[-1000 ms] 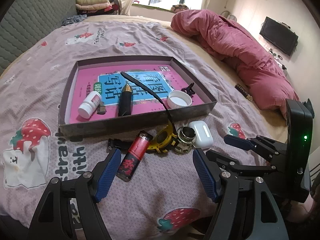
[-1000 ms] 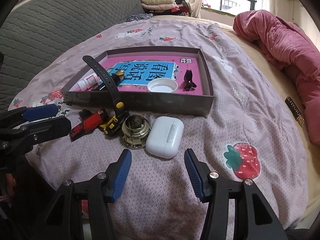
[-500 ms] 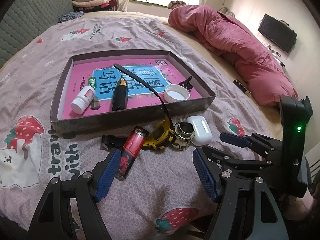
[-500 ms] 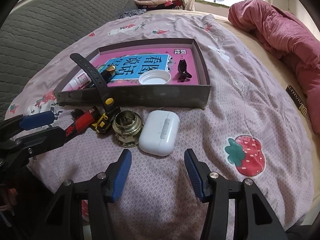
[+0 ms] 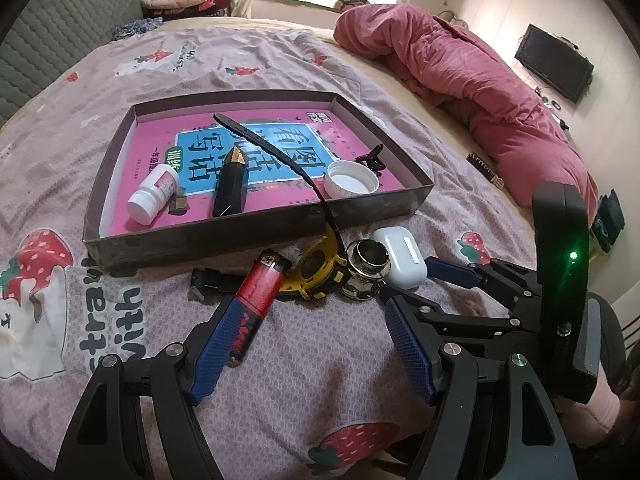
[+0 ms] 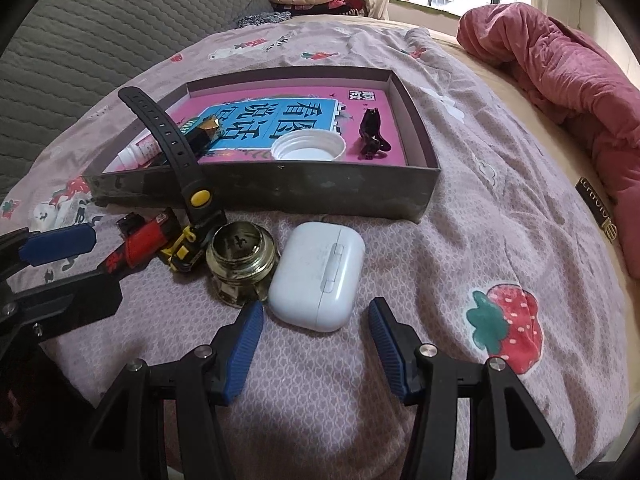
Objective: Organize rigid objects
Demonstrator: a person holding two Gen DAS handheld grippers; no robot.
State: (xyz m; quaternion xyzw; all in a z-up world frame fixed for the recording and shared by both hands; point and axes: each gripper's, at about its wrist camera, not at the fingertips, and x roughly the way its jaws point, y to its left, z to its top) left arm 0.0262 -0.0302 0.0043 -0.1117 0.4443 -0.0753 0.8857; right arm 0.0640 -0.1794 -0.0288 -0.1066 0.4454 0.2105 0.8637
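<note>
Just before the tray [image 6: 256, 194], the right claw [image 6: 316, 338] gaped empty toward a smooth, light, slippery earbud case [image 6: 318, 274]; grip its long sides.

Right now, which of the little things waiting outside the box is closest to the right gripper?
The white earbud case. It lies just ahead of the open right gripper, while the glass jar, yellow watch and red lighter sit further left.

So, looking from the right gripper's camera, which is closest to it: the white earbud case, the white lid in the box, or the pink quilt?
1. White earbud case, just ahead of the right gripper, on the bedspread.
2. White lid, inside the box, beyond its near wall.
3. Pink quilt, far off to the right.
</note>
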